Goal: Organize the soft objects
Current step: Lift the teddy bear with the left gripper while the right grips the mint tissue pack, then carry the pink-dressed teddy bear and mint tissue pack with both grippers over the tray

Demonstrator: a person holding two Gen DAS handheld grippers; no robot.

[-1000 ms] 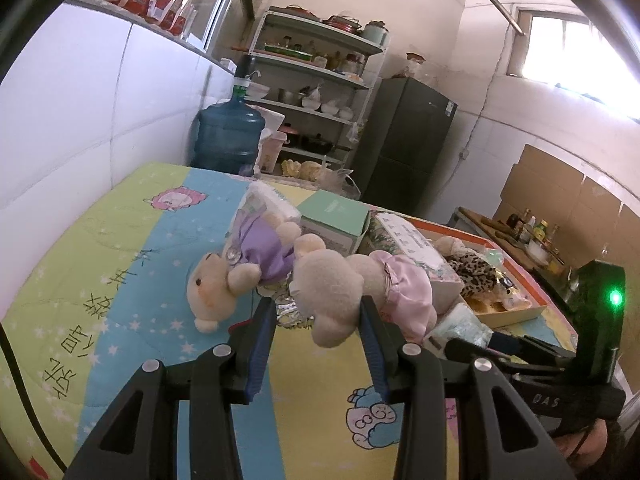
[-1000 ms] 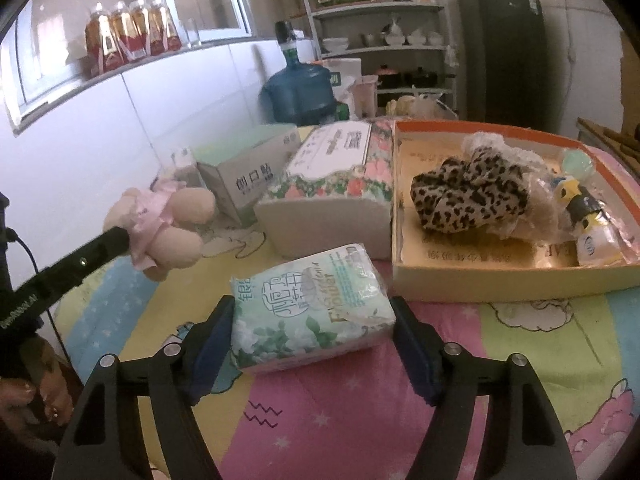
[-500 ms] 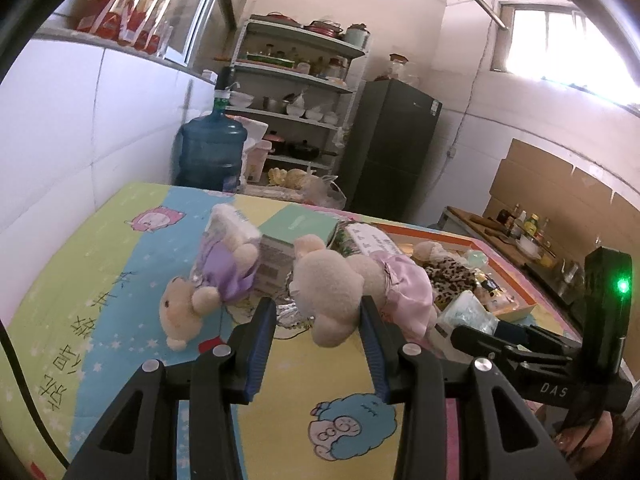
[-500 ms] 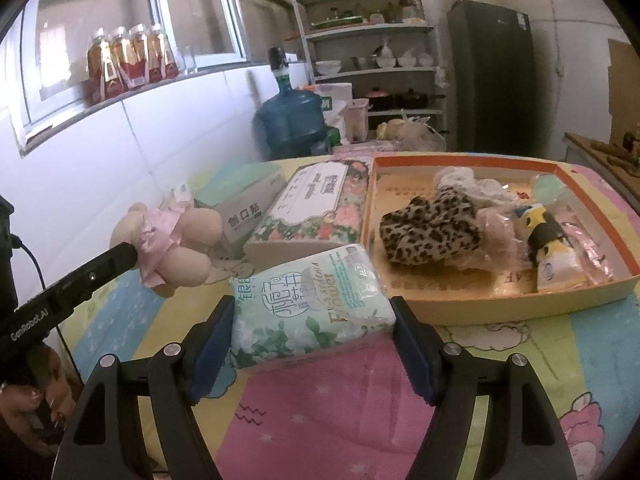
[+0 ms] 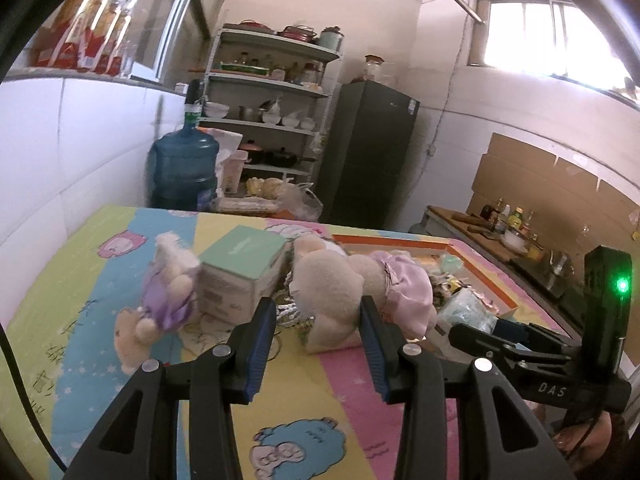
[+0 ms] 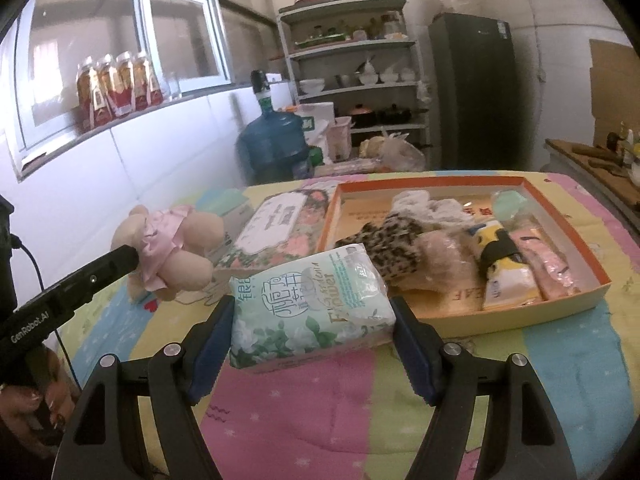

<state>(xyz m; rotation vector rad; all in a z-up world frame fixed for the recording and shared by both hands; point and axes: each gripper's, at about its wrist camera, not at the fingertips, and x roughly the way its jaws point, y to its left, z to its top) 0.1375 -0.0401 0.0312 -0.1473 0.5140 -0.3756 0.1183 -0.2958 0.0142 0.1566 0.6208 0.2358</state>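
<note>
Blue pads of the left gripper point(image 5: 318, 334) clamp a pink-dressed teddy bear point(image 5: 352, 286) held off the quilt point(image 5: 172, 380). The right gripper point(image 6: 312, 334) squeezes 1 tissue pack point(image 6: 308, 308), just beside the orange tray point(image 6: 560, 304) of soft items.

A beige teddy in a pink dress point(image 5: 352, 288) lies sideways, pinched in my left tool point(image 5: 318, 336), while a soft green floral tissue pack point(image 6: 310, 308) sits flat, clamped across my right tool point(image 6: 312, 344).
</note>
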